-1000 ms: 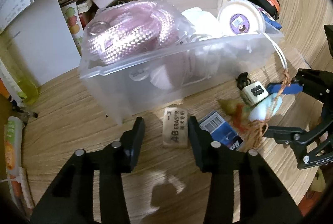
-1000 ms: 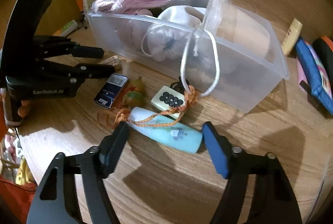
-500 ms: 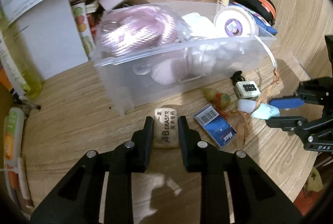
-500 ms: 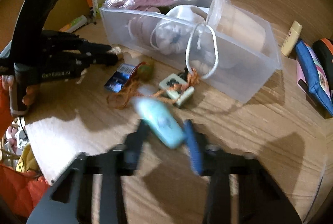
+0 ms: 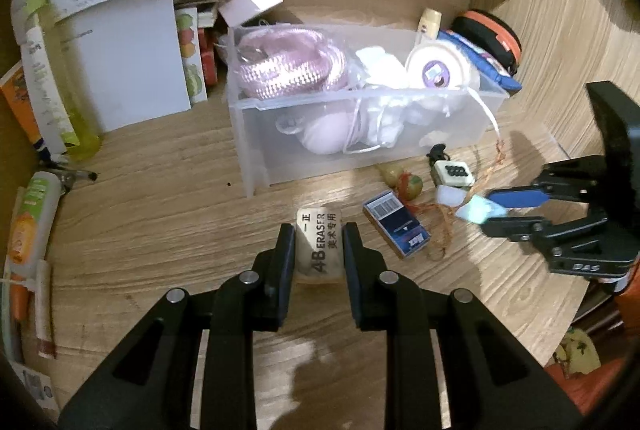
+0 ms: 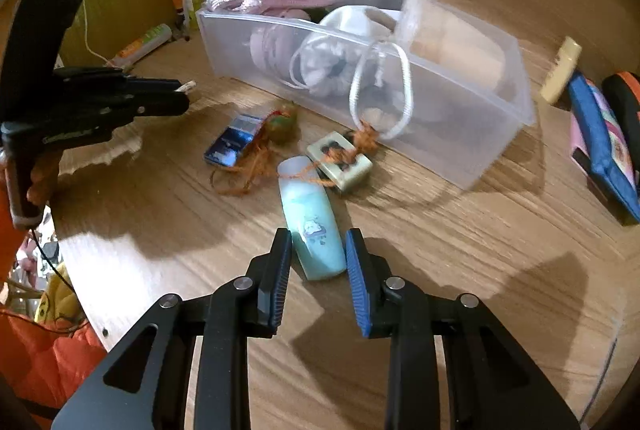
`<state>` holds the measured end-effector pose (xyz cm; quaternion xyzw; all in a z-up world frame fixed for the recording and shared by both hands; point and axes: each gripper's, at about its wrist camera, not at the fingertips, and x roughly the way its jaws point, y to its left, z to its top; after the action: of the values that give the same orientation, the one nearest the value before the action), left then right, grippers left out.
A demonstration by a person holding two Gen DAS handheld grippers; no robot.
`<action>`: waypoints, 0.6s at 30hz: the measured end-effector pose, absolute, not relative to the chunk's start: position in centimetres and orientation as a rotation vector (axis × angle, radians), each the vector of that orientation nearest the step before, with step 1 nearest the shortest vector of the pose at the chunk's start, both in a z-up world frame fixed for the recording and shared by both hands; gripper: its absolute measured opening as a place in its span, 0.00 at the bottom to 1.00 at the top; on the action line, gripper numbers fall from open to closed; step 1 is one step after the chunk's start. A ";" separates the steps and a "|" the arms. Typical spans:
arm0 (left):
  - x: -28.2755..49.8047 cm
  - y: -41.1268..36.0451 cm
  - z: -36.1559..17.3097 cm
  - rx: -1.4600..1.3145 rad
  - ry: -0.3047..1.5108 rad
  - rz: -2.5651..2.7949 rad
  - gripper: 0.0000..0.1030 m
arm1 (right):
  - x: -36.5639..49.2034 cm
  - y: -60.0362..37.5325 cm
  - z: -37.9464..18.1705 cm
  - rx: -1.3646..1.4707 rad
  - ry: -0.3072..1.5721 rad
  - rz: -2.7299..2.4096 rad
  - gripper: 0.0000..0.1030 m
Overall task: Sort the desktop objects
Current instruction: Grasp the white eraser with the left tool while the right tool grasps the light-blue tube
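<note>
My left gripper (image 5: 318, 236) is shut on a beige eraser (image 5: 320, 250) printed "4B ERASER", held just above the wooden desk. From the right wrist view this left gripper (image 6: 176, 98) hangs at the left with the eraser's tip (image 6: 187, 86) poking out. A pale blue tube (image 6: 314, 230) lies lengthwise between the pads of my right gripper (image 6: 318, 242), which is shut on it. An orange cord (image 6: 256, 170) crosses the tube's far end. The clear plastic bin (image 5: 256, 150) (image 6: 500, 134) stands behind, holding pink rope (image 5: 288, 70) and white pouches.
On the desk before the bin lie a small blue box (image 5: 398, 228), a gourd charm (image 5: 404, 182) and a dotted tile (image 5: 452, 172) tied to the cord. Papers and a green bottle (image 5: 72, 110) crowd the back left. A blue pouch (image 6: 600, 146) lies right of the bin.
Both grippers have closed: the left on the eraser, then drawn back from the bin, the right on the blue tube, which has turned from crosswise to lengthwise between the fingers.
</note>
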<state>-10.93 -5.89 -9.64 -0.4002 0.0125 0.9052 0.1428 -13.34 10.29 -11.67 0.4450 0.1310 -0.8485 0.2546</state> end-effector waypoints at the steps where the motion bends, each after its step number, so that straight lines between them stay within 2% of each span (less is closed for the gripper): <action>1: -10.8 -6.0 -9.4 -1.145 0.029 2.614 0.22 | -13.5 9.9 -11.7 1.201 0.362 -2.303 0.24; 5: -10.3 -5.9 -9.0 -1.125 0.010 2.620 0.22 | -14.3 8.8 -11.9 1.189 0.380 -2.289 0.25; 9: -10.1 -5.8 -8.8 -1.111 -0.006 2.616 0.23 | -14.8 8.4 -12.0 1.193 0.366 -2.274 0.32; 12: -9.9 -5.8 -8.7 -1.101 -0.020 2.613 0.22 | -14.8 8.0 -12.1 1.172 0.378 -2.279 0.32; 14: -9.8 -5.6 -8.6 -1.092 -0.030 2.618 0.22 | -14.7 7.9 -12.1 1.162 0.382 -2.277 0.29; 15: -9.8 -5.6 -8.6 -1.088 -0.032 2.620 0.22 | -14.6 7.9 -12.1 1.160 0.382 -2.275 0.22; 18: -9.8 -5.5 -8.4 -1.079 -0.042 2.612 0.22 | -13.9 8.5 -12.0 1.171 0.371 -2.268 0.22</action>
<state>-9.77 -5.50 -8.39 -0.3771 -0.0147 0.9127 0.1567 -13.88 8.45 -11.99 0.4362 0.1384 -0.8448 0.2772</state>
